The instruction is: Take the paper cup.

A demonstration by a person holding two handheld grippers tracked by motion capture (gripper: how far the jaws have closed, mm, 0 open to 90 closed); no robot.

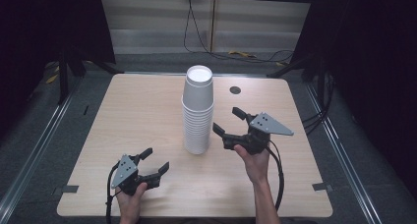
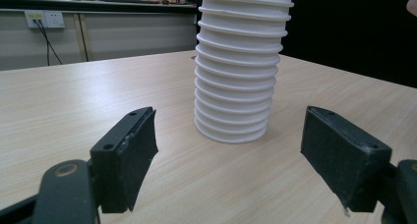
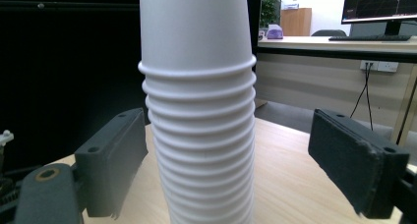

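My left gripper (image 1: pixel 156 160) sits low near the table's front edge, jaws spread, nothing between them. My right gripper (image 1: pixel 227 122) is up by the stack of white paper cups (image 1: pixel 198 111), jaws wide, pointing at its right side w/o touching.

The stack stands upside down, mid-table, top cup's base facing up in the high view. The left gripper view gives the stack's foot (image 2: pixel 231 130) on the wood, ahead of my pads (image 2: pixel 129 155), well apart. The right gripper view gives the ribbed rims (image 3: pixel 201 150) close up btw my jaws, plus the smooth wall of the top cup.

The table (image 1: pixel 133 126) is pale wood w/ a dark round grommet (image 1: pixel 235 90). Grey floor around, black curtains either side. Behind the stack in the right gripper view: a desk w/ a monitor (image 3: pixel 378 5) and a wall socket (image 3: pixel 378 66).
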